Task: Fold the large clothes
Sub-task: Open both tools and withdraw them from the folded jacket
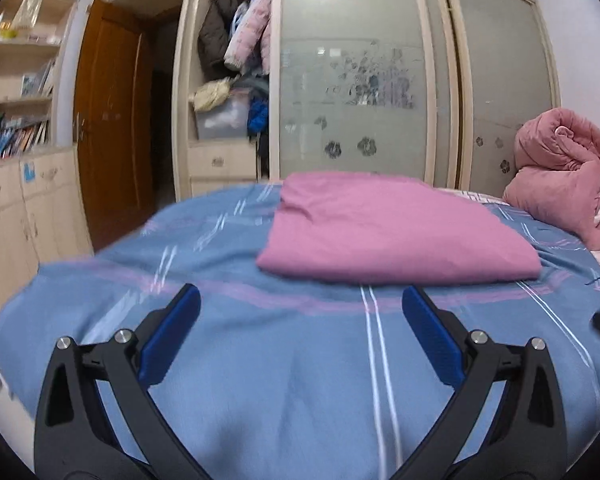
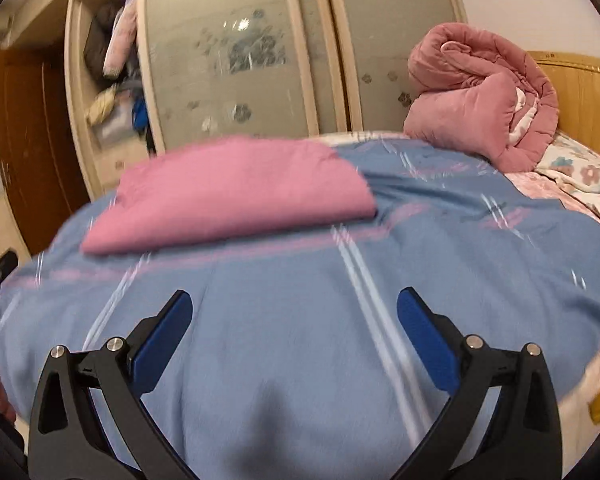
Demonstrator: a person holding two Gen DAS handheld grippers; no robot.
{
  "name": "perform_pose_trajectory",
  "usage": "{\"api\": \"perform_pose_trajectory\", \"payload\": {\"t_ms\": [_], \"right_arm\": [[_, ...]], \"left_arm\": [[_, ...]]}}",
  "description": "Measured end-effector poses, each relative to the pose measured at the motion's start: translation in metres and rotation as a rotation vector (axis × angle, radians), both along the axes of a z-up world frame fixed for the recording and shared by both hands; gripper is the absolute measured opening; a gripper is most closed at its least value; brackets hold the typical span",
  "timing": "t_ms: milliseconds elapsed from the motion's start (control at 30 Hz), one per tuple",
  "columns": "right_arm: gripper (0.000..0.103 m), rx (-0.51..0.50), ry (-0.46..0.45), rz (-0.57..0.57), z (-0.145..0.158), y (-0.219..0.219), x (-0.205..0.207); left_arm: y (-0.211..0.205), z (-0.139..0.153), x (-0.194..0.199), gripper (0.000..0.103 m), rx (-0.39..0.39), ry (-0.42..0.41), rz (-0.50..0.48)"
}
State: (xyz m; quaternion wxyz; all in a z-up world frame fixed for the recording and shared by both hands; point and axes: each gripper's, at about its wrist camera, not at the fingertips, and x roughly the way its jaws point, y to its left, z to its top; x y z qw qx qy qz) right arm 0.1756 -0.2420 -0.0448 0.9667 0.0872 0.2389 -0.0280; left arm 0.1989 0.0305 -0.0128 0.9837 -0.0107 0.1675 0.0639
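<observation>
A pink garment (image 1: 392, 232) lies folded into a flat rectangle on the blue striped bed cover (image 1: 292, 360). It also shows in the right wrist view (image 2: 236, 192), left of centre on the cover (image 2: 300, 320). My left gripper (image 1: 300, 300) is open and empty, held above the cover a little short of the garment's near edge. My right gripper (image 2: 294, 304) is open and empty too, above the cover, nearer than the garment and to its right. Neither gripper touches the garment.
A rolled pink quilt (image 1: 568, 176) (image 2: 484, 96) sits at the head of the bed by the wooden headboard (image 2: 580, 96). A wardrobe with sliding doors (image 1: 352, 72) stands behind the bed, with a wooden door (image 1: 108, 128) and bookshelves (image 1: 16, 80) at left. A floral sheet (image 2: 580, 180) lies at right.
</observation>
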Motion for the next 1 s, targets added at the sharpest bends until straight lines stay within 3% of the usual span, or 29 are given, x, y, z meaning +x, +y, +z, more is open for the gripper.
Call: {"api": "perform_pose_trajectory", "payload": {"t_ms": [67, 133, 200, 367, 700, 1000], "right_arm": [[0.102, -0.014, 0.007, 0.033, 0.002, 0.014, -0.009], [0.102, -0.074, -0.042, 0.052, 0.009, 0.025, -0.024], [0.102, -0.115, -0.074, 0.07, 0.016, 0.034, -0.032], [0.102, -0.132, -0.099, 0.106, 0.021, 0.043, -0.043], [0.102, -0.126, -0.077, 0.143, 0.023, 0.057, -0.039], [0.102, -0.113, -0.07, 0.138, 0.025, 0.055, -0.037]], "left_arm": [[-0.003, -0.008, -0.015, 0.101, -0.049, 0.047, -0.03], [-0.008, -0.011, -0.022, 0.101, -0.072, 0.098, -0.069], [-0.013, -0.011, -0.029, 0.101, -0.061, 0.118, -0.101], [-0.024, -0.011, -0.036, 0.101, 0.054, 0.164, -0.122], [-0.025, -0.013, -0.026, 0.101, 0.007, 0.233, -0.104], [-0.038, -0.014, -0.027, 0.101, 0.022, 0.259, -0.153]]}}
